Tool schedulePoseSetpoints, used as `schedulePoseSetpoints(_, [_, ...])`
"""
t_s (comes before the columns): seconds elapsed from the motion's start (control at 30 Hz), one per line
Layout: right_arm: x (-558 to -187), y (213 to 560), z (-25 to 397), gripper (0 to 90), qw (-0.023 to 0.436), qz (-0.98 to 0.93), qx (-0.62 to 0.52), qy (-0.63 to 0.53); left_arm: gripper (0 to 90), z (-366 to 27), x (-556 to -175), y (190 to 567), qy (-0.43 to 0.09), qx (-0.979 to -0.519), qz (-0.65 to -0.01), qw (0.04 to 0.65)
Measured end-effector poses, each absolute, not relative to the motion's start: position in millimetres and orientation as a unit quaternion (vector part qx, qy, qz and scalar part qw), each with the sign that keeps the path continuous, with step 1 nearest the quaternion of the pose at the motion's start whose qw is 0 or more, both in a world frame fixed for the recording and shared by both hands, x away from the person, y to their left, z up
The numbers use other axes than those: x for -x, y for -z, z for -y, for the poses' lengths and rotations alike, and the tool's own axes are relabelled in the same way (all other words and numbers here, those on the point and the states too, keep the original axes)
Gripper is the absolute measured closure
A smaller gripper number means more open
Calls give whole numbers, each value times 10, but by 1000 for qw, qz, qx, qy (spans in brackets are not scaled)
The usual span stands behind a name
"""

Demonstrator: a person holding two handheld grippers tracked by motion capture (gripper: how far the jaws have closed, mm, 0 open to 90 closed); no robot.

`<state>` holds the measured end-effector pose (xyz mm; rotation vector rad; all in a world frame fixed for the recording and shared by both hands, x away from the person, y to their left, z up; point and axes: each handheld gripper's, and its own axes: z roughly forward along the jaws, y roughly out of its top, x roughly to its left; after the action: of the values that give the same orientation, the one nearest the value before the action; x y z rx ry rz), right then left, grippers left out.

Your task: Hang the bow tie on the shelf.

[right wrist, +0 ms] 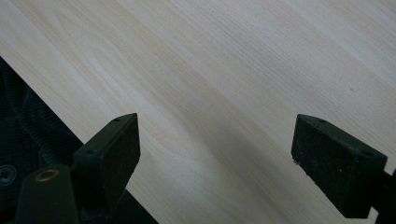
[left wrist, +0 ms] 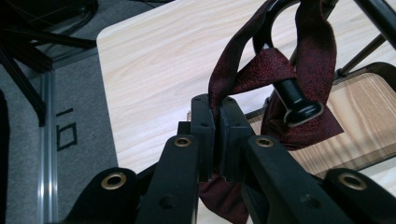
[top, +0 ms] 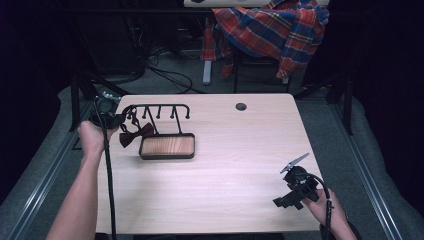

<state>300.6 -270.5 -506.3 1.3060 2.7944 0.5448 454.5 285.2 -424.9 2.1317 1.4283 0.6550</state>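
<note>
Left gripper: jaws closed on the strap of the dark red bow tie, pinched flat between the pads.
Bow tie: strap rises from the jaws and loops over a black hook just beyond and right of them; the bow hangs against that hook.
Rack: hooked bar on a wood-inset base, directly ahead of the left jaws.
Right gripper: jaws spread wide, nothing between them.
Table: pale wood under the right jaws, its edge at their left.
</note>
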Motion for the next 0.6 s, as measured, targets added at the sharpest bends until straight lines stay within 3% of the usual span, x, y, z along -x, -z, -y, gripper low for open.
schedulePoseSetpoints(0.27, [-3004, 5069, 2698, 153, 3, -892, -417, -175, 823, -2897, -4547, 4318, -230, -773, -537, 248])
schedulePoseSetpoints(0.6, [-3010, 5066, 2696, 153, 2, -895, -412, -169, 601, -2955, -4487, 4370, -230, -765, -553, 237])
